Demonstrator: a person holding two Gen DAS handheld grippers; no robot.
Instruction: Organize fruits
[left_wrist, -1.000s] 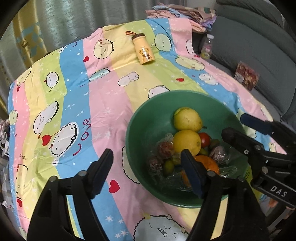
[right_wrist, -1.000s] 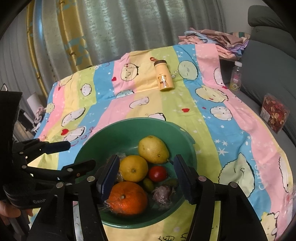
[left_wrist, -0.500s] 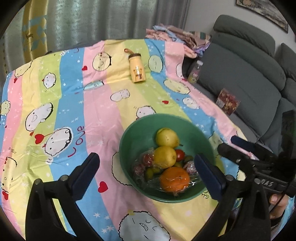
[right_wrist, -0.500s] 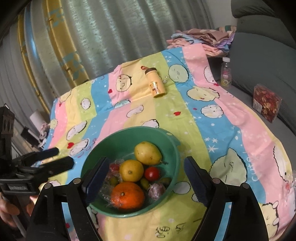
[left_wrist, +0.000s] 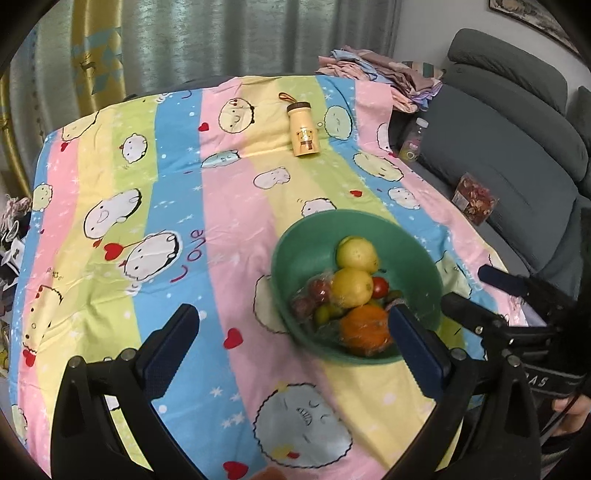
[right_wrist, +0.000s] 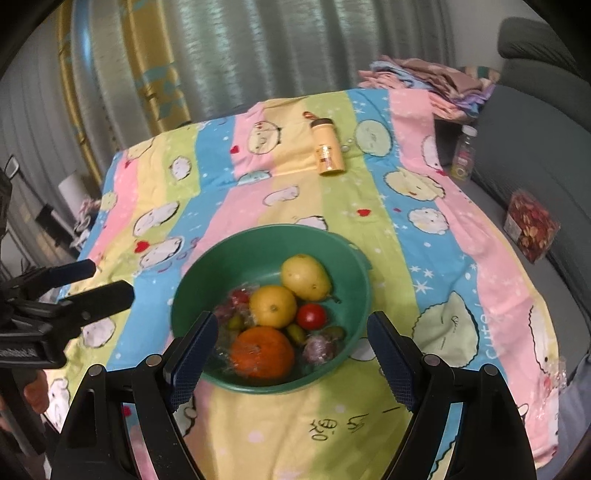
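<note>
A table is covered with a striped cloth (right_wrist: 258, 192) in pink, blue, yellow and green, printed with cartoon faces and small red hearts. Behind the table hang grey-green curtains (right_wrist: 258, 48), and at the right side stands a grey sofa (left_wrist: 517, 155) with a pile of folded clothes (left_wrist: 384, 74) next to it.

The green bowl (right_wrist: 229, 266) stands on the cloth near the front edge of the table. All the fruits are inside it. A pear (right_wrist: 304, 277) lies at the far side, a yellow citrus fruit (right_wrist: 273, 306) is just in front of it, and an orange (right_wrist: 263, 352) lies closest to the cameras, under some clear plastic wrap. A small red tomato (right_wrist: 311, 316) is beside the yellow fruit, and some small green and dark fruits lie around them; a few are wrapped, and I cannot tell what kind they are.

The left gripper (left_wrist: 291, 350) has its jaws wide apart and nothing is between them. It hangs over the cloth, and its right finger stands in front of the near rim of the bowl in its own view. The right gripper (right_wrist: 290, 354) is also spread open and empty, above the near edge of the bowl, so the orange shows between its fingers but is not touched.

Farther on the cloth lies a yellow bottle (left_wrist: 303, 129) on its side. A clear bottle (left_wrist: 413, 142) and a box with a red pattern (left_wrist: 474, 199) rest on the sofa.
</note>
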